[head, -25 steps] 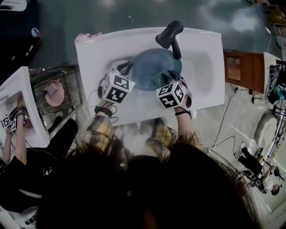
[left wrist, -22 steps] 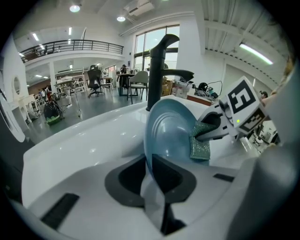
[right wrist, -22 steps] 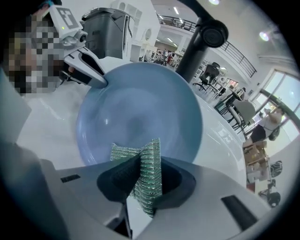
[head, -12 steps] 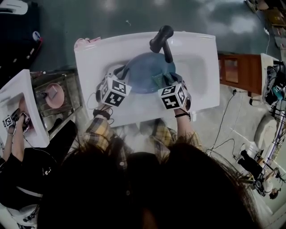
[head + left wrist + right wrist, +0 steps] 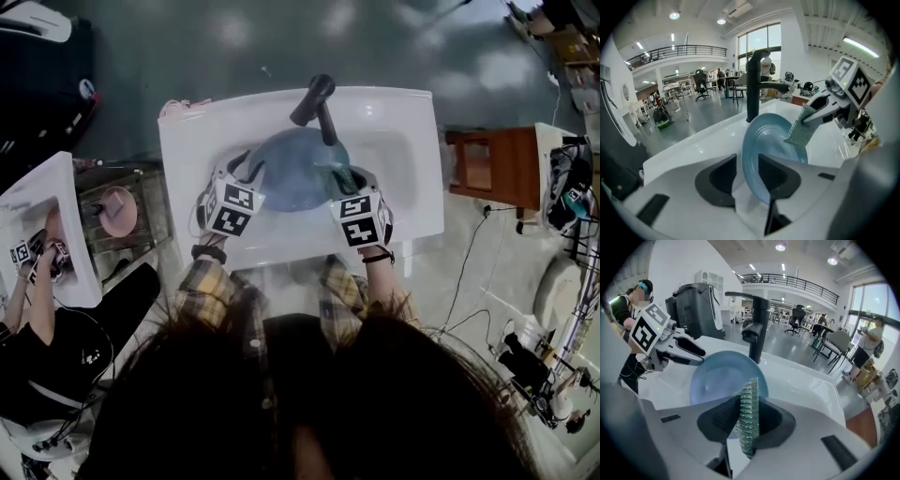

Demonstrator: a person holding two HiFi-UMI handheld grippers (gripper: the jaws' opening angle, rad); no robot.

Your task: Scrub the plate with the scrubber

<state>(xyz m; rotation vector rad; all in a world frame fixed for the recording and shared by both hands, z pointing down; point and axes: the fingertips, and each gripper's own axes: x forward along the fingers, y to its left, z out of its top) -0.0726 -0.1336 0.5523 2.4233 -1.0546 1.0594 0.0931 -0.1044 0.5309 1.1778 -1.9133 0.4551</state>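
Plate (image 5: 764, 150), pale blue, stands tilted up on its edge in the white sink (image 5: 403, 159), just in front of the black tap (image 5: 314, 98). Its near rim sits between the jaws of the left tongs (image 5: 749, 176), which are opening: the dark pads stand off the rim on both sides, so the plate is released rather than pinched. The right tongs (image 5: 747, 420) are clenched on the scrubber (image 5: 749, 413), a green mesh pad held upright between the pads. In the left gripper view its free end lies against the upper right part of the plate's face. From above, both tongs reach into the basin from the near side, the left at the plate's left edge and the right at its right edge. The markings that can be made out are black-and-white square patterns on each marker cube (image 5: 230, 208), shapes rather than letters. A brown wooden stand (image 5: 487, 164) is beside the sink on the right.
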